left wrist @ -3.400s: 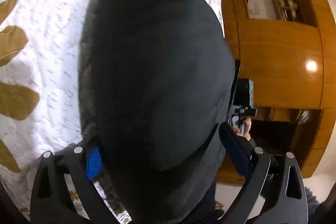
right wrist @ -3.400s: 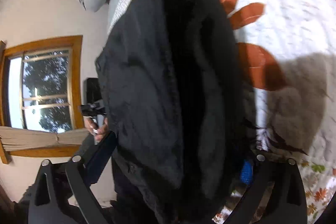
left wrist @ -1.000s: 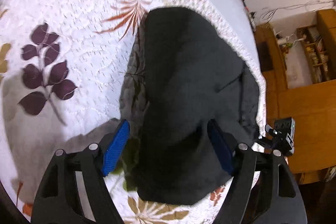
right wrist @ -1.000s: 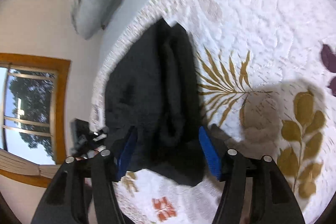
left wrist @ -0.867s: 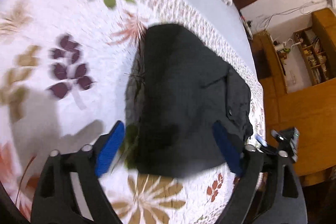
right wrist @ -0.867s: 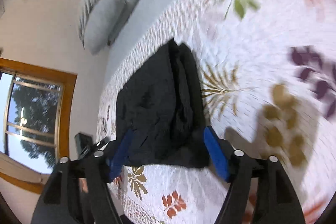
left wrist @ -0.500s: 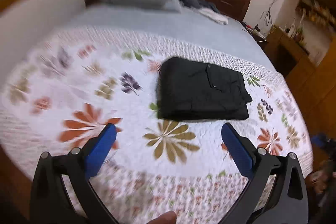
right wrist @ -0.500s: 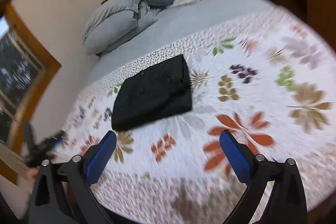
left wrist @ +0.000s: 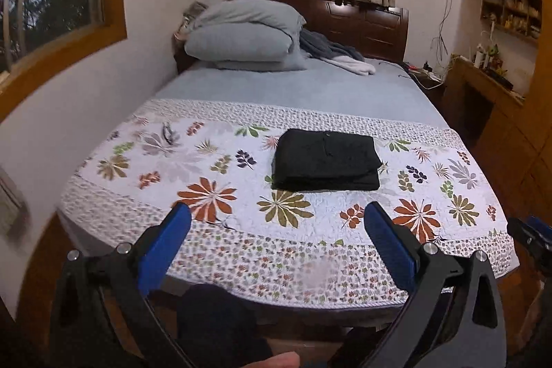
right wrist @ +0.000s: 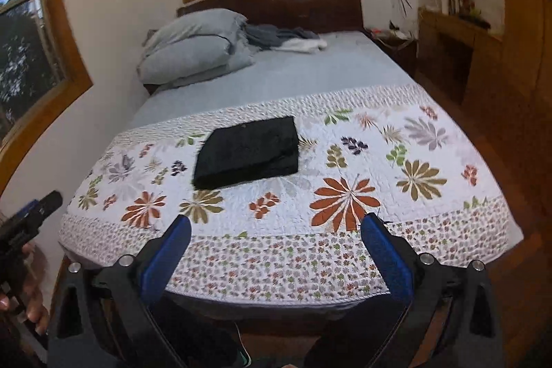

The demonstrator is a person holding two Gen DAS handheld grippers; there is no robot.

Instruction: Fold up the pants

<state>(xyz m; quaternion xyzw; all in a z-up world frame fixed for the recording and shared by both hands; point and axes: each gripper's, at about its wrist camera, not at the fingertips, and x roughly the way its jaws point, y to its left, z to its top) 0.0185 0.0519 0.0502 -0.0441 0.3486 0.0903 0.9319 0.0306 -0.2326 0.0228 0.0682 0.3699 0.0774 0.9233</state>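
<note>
1. Nearest the cameras: left gripper with both blue pads spread wide and nothing between them; right gripper likewise gaping and empty; both held off the foot of the bed, well short of the pants.
2. On the leaf-print quilt, past the foot edge: pants lying as a flat black rectangle, layers stacked with edges roughly even; touched by neither gripper; also seen from the right wrist, a little left of the quilt's middle.
3. Judged from that lie: folding looks complete; step in hand probably just a withdrawal and a check.
4. To do it well: keep both grippers clear of the stack so no layer drags; look along the near edge for a slipped fold; if one corner sags, pinch that corner alone and square it, not the whole bundle.
5. Beyond the pants: plain grey sheet; then stacked pillows by the headboard, loose clothes beside them.
6. Farthest right of the bed: wall shelves holding small items, too small to name.
</note>
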